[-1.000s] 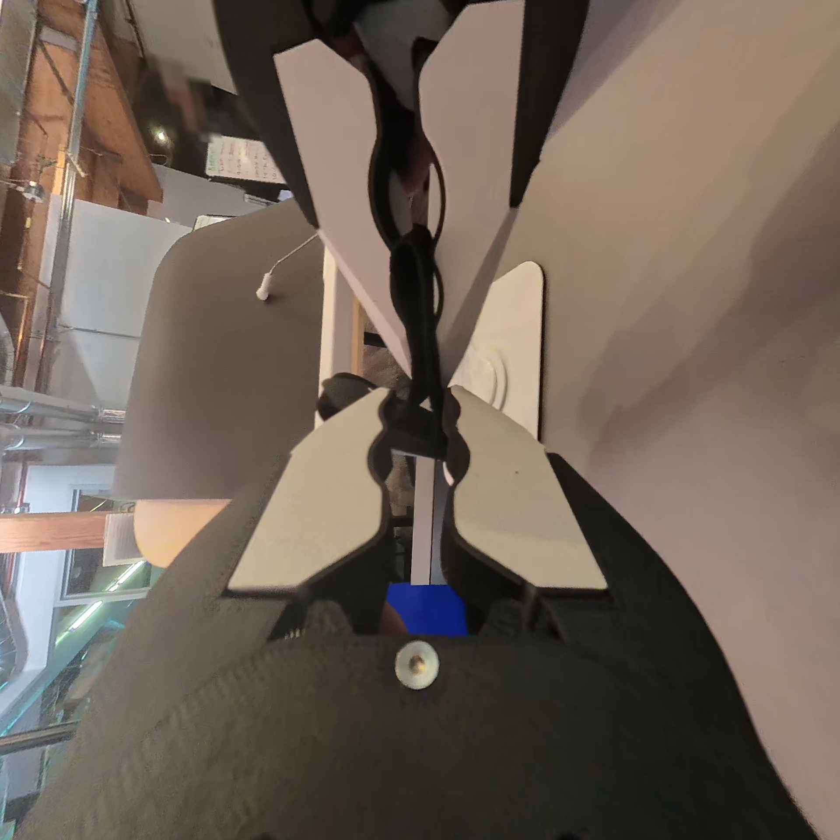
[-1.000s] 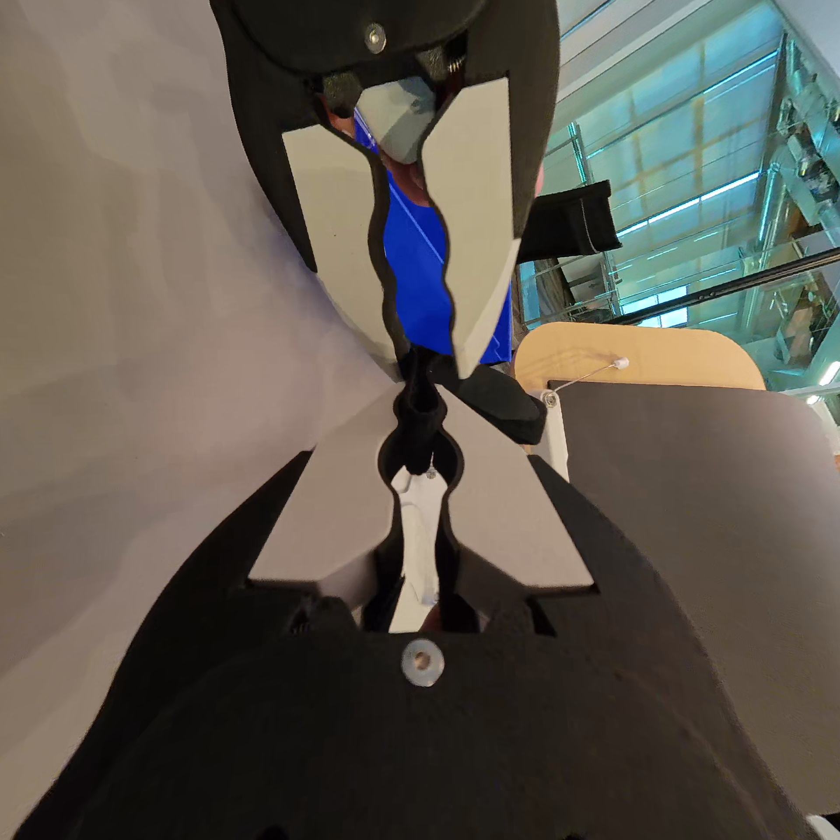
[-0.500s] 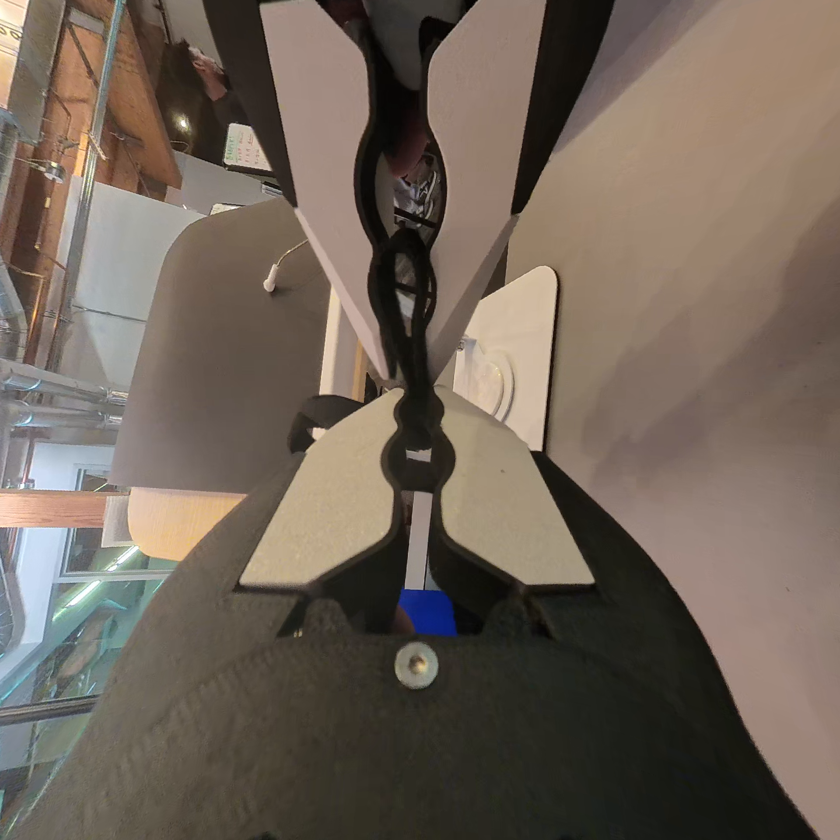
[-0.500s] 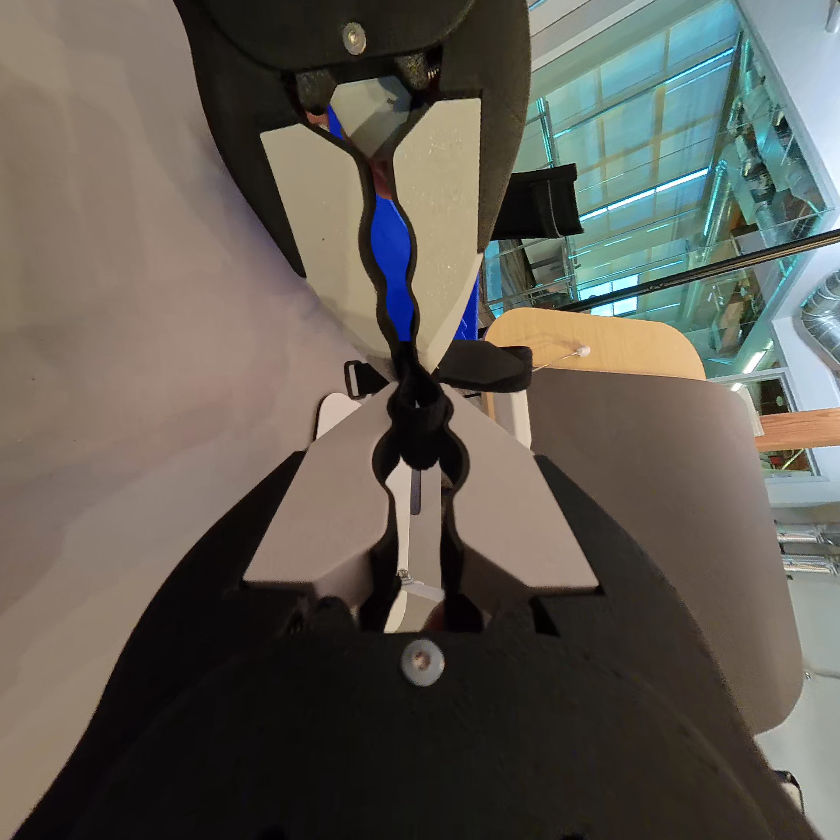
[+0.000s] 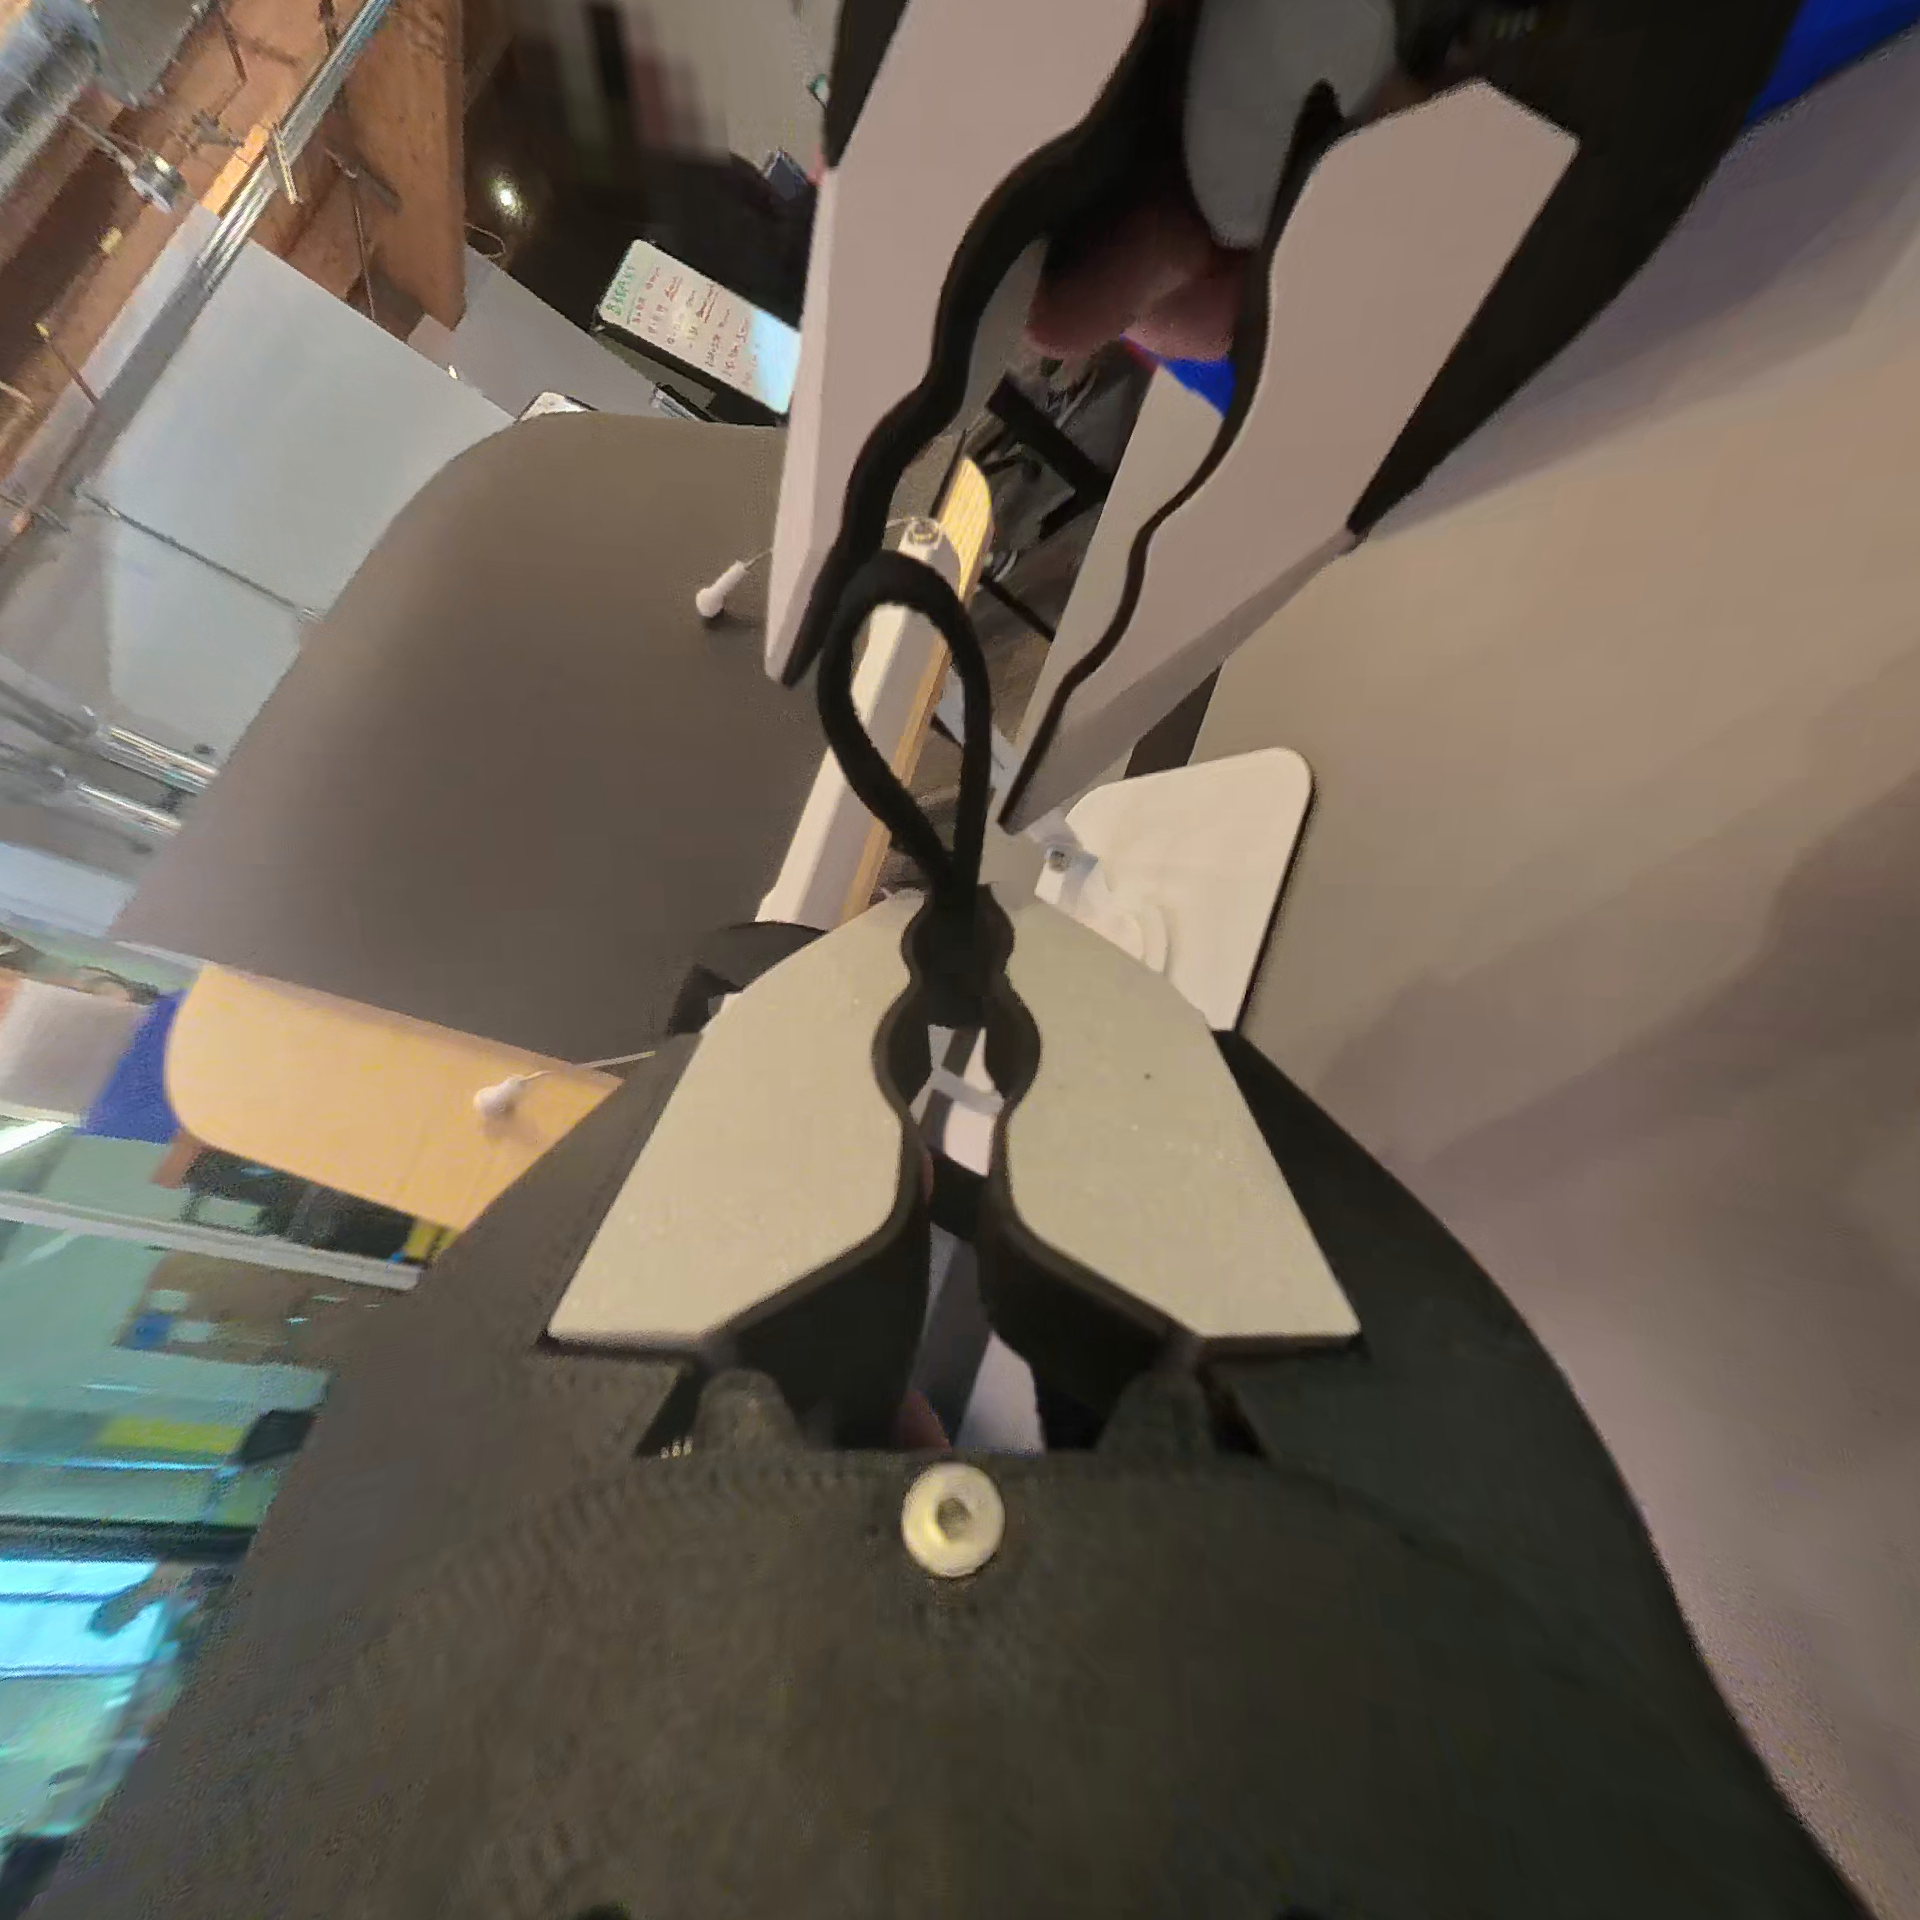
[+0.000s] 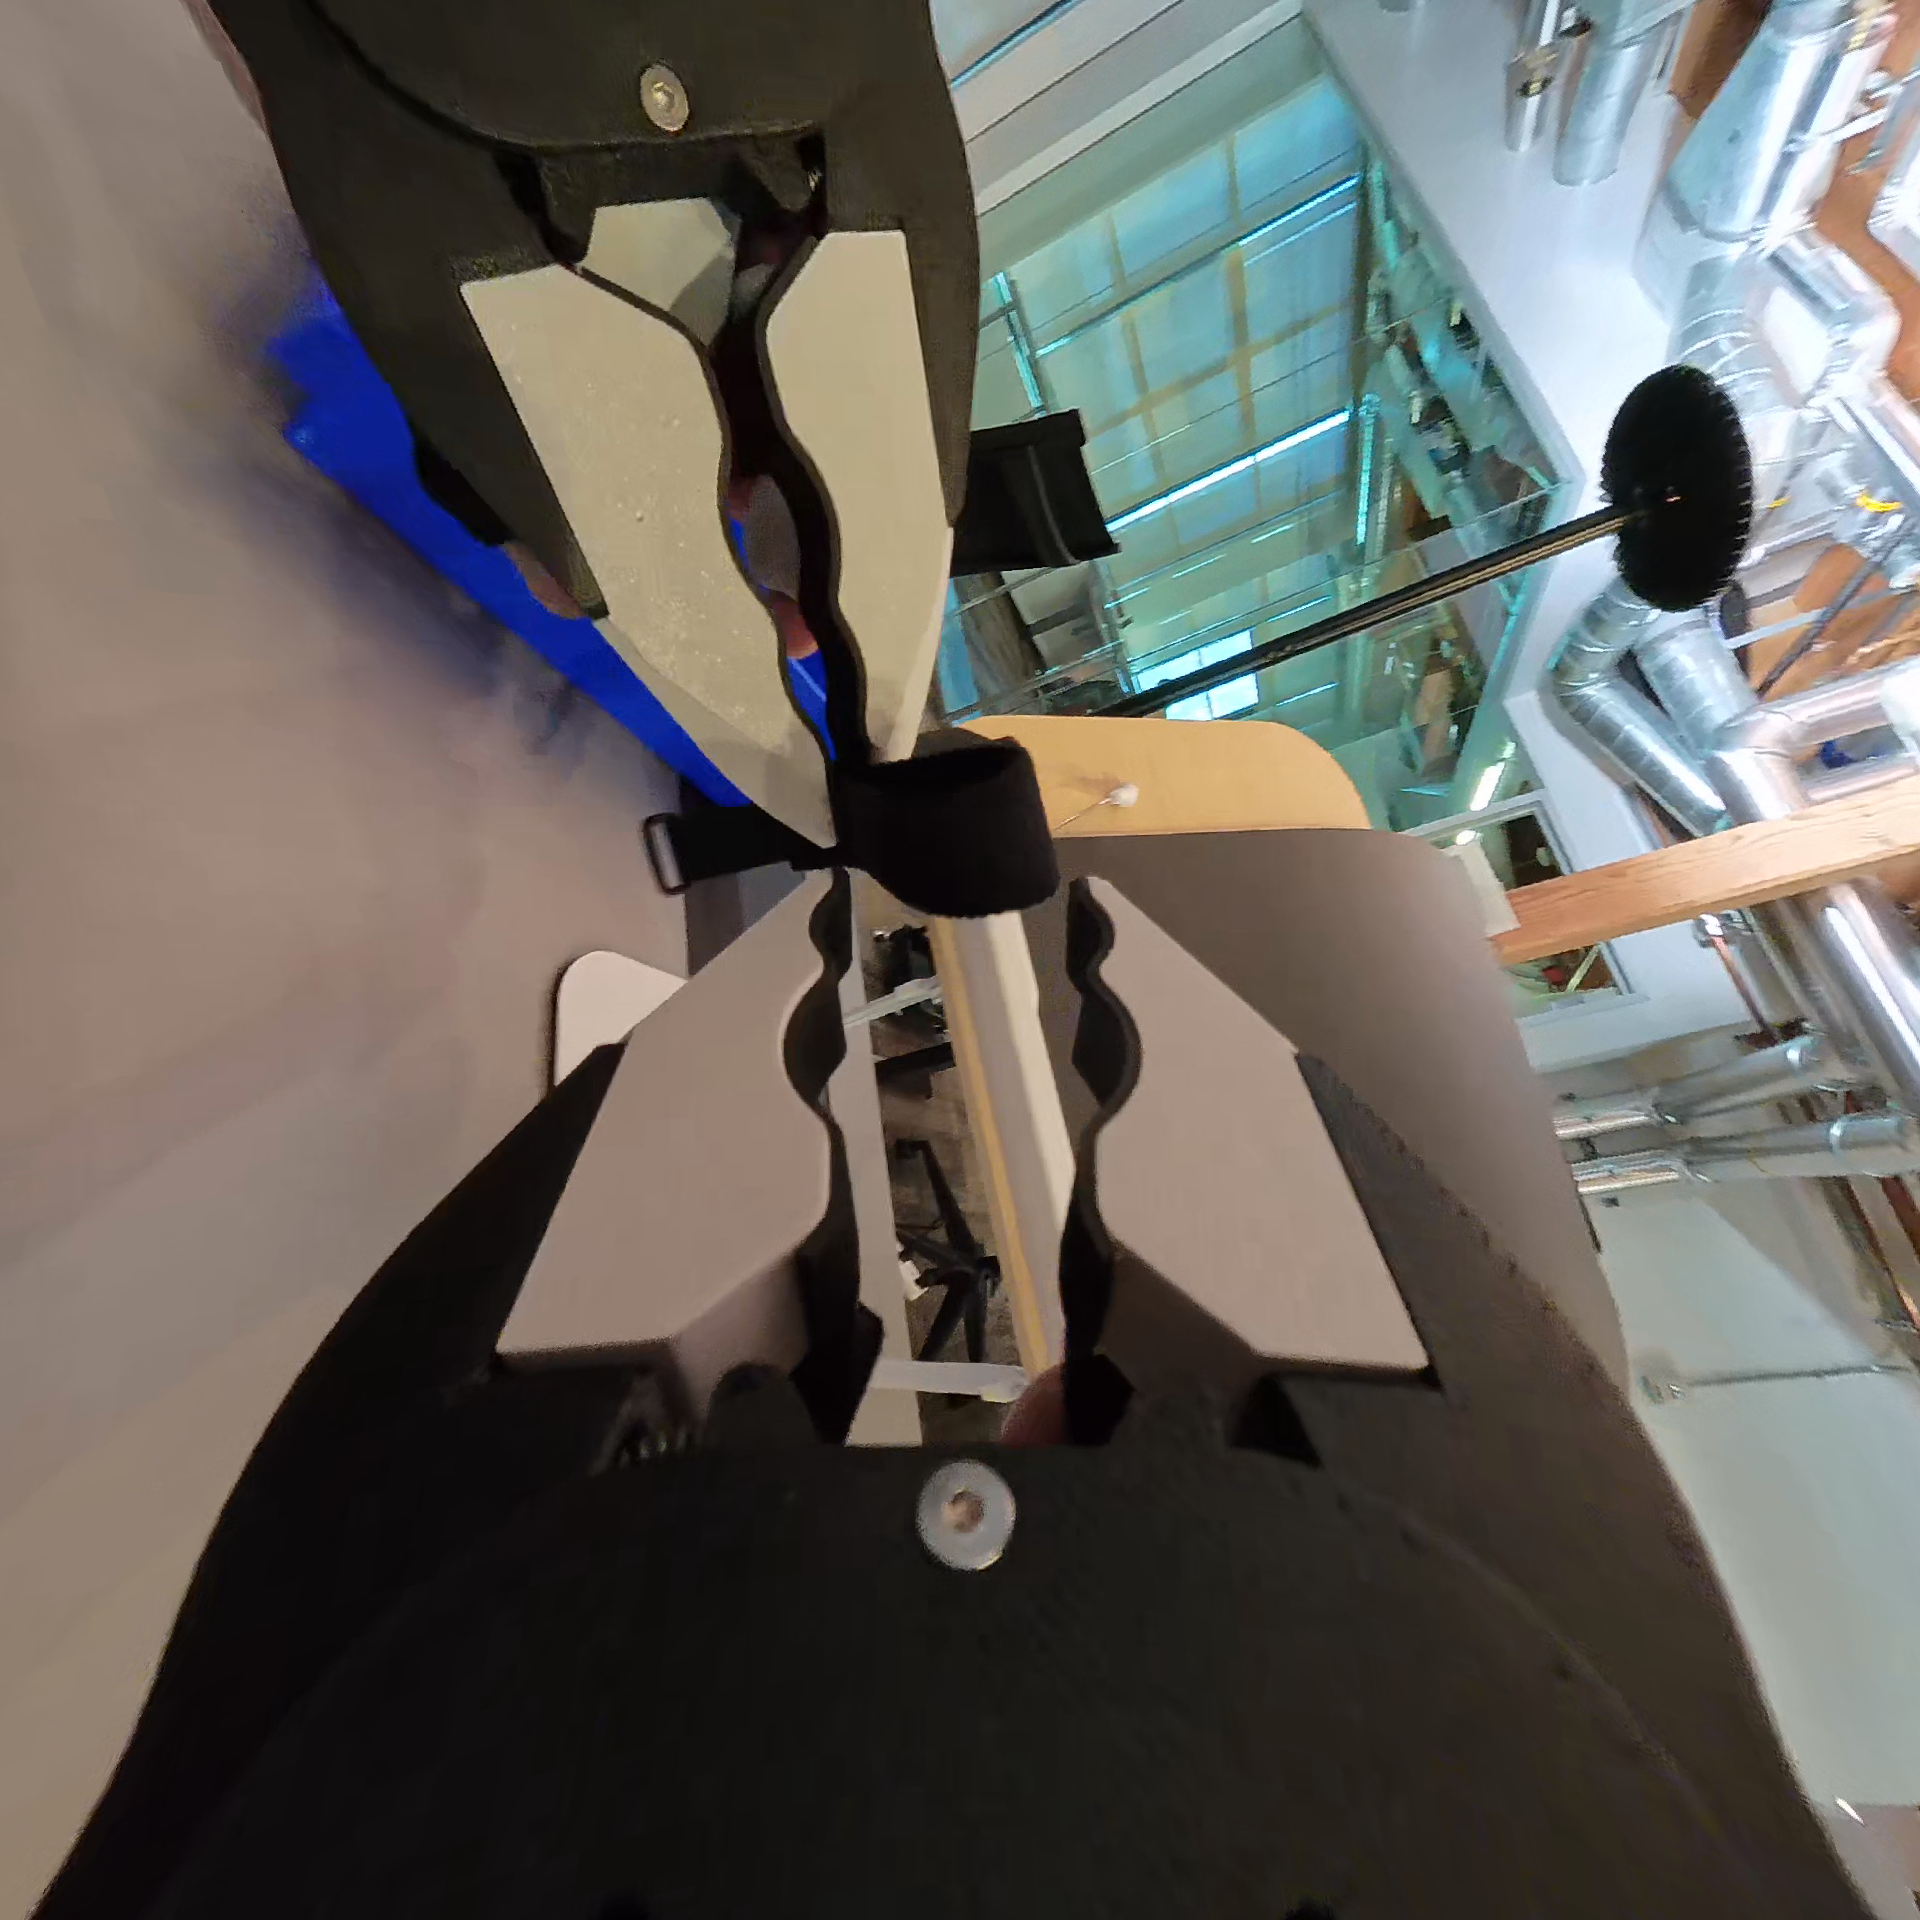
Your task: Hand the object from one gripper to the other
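A black strap (image 5: 971, 769) bent into a loop is pinched at its lower end by my left gripper (image 5: 961, 925), which is shut on it. In the right wrist view the strap (image 6: 945, 831) hangs sideways from the left gripper (image 6: 857, 758), with its buckle end (image 6: 665, 852) sticking out to the left. My right gripper (image 6: 956, 904) is open and empty, and its fingers stand just below the strap without holding it. In the left wrist view the right gripper (image 5: 904, 738) shows above, jaws wide apart around the top of the loop.
A grey tabletop (image 5: 1558, 935) fills one side of both views. A white pad (image 5: 1195, 831) lies on it. A dark grey panel (image 5: 468, 727) and a wooden panel (image 5: 343, 1091) stand beyond. A blue object (image 6: 468, 540) is behind the left gripper. Both grippers' tips are close together, under 4 cm apart.
My left gripper closed on the strap. Then my right gripper opened, let go of the strap and drew back a little. The strap now hangs from the left gripper only.
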Action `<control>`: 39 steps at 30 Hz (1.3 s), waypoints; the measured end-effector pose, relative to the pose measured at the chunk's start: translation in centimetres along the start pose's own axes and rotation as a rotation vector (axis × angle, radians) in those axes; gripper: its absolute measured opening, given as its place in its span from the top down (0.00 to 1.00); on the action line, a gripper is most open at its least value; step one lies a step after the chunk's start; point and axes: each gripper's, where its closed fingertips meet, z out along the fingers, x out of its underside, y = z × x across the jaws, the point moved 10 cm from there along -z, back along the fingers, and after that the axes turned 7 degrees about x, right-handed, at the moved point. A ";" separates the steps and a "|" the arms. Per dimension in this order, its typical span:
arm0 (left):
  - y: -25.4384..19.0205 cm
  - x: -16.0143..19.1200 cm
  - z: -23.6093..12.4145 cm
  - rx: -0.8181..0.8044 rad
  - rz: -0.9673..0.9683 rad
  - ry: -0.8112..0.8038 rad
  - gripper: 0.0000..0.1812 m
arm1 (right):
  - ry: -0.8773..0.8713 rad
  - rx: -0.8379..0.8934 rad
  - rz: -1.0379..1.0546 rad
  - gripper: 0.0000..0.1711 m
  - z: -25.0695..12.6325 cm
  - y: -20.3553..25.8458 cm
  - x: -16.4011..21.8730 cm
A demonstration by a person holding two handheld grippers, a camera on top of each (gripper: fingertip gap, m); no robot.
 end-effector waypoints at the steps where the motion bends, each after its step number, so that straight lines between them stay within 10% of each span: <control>1: 0.2 0.0 -0.1 0.008 -0.031 -0.017 0.97 | -0.005 0.020 -0.006 0.77 0.0 -0.2 -0.1; 15: 2.1 -0.2 -1.2 0.201 -0.519 -0.222 0.98 | 0.008 0.059 -0.178 0.42 1.1 1.7 -1.5; 34: 1.5 -0.9 -0.8 0.369 -0.665 -0.251 0.98 | 0.051 0.231 -0.322 0.64 1.6 2.2 -1.2; 39: 1.9 -0.6 -1.0 0.370 -0.697 -0.252 0.98 | 0.041 0.219 -0.298 0.57 1.5 2.1 -1.2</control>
